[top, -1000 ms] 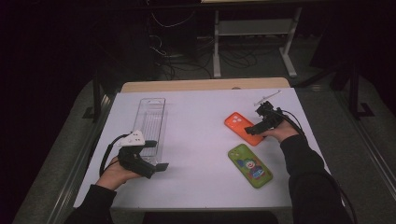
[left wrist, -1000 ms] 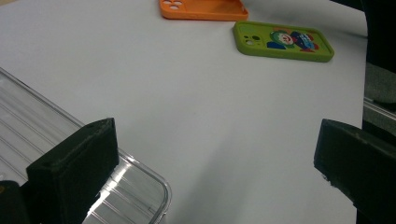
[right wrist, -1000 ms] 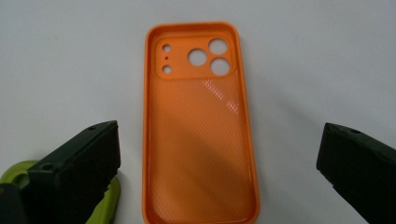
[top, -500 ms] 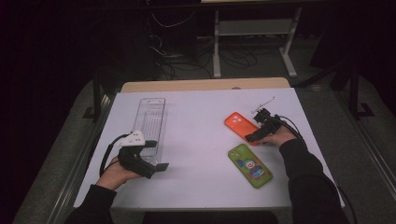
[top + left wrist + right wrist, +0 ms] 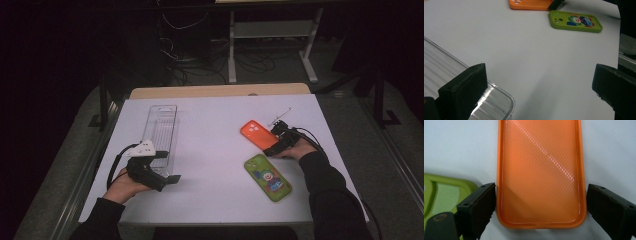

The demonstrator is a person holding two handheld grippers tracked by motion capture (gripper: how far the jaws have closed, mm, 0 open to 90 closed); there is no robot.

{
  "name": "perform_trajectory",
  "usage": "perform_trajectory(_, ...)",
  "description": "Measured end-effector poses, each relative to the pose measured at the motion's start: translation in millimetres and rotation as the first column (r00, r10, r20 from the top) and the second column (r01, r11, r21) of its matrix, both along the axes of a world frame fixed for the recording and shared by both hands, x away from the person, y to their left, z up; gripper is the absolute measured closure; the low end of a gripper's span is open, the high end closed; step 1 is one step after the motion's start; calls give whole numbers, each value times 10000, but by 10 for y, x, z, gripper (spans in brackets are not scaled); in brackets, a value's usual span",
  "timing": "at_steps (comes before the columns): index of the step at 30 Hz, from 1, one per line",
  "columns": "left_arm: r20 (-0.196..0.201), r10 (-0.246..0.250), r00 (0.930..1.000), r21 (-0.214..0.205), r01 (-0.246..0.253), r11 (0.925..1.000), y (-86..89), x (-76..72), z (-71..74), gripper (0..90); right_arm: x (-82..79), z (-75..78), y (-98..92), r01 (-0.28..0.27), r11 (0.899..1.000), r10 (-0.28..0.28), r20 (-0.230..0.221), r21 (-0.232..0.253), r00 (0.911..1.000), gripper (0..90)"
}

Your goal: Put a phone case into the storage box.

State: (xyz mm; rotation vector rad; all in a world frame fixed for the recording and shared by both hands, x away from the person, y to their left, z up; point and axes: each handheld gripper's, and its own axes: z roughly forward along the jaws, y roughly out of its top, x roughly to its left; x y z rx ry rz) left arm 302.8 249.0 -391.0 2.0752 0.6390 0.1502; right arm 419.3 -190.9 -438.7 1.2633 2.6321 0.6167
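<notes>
Right tongs [image 5: 537,212] wide, closing astride orange case [image 5: 540,170], grip unclear; green case [image 5: 444,195] half-hidden.

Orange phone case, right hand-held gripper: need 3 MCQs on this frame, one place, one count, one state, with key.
1. Where does the orange phone case lie?
A. Inside the clear tray
B. On the white table, beyond the green case
C. On the floor

2. How many phone cases are on the table?
A. One
B. Two
C. Four

3. How does the right hand-held gripper stand to the orange case?
A. Jaws either side of its end, closing in, case flat on the table
B. Shut, far from it
C. Holding it up in the air

Key:
1 B: it lies flat past the green case, apart from the clear tray.
2 B: orange and green, no others.
3 A: the right gripper view shows a jaw at each long edge.
</notes>
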Motion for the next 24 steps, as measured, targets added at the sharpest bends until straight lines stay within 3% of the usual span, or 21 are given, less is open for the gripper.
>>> perform_trajectory(13, -39, -3, 10000, -21, 3, 10000, -3, -4, -1, 0, -10, 11, 20, -124, 9998, 123, -8, -145, 9999, 143)
perform_trajectory(24, -26, 51, 10000, -72, -51, 10000, 5, 3, -4, 0, -36, 10, -10, -124, 9999, 123, 142, 51, 9998, 154)
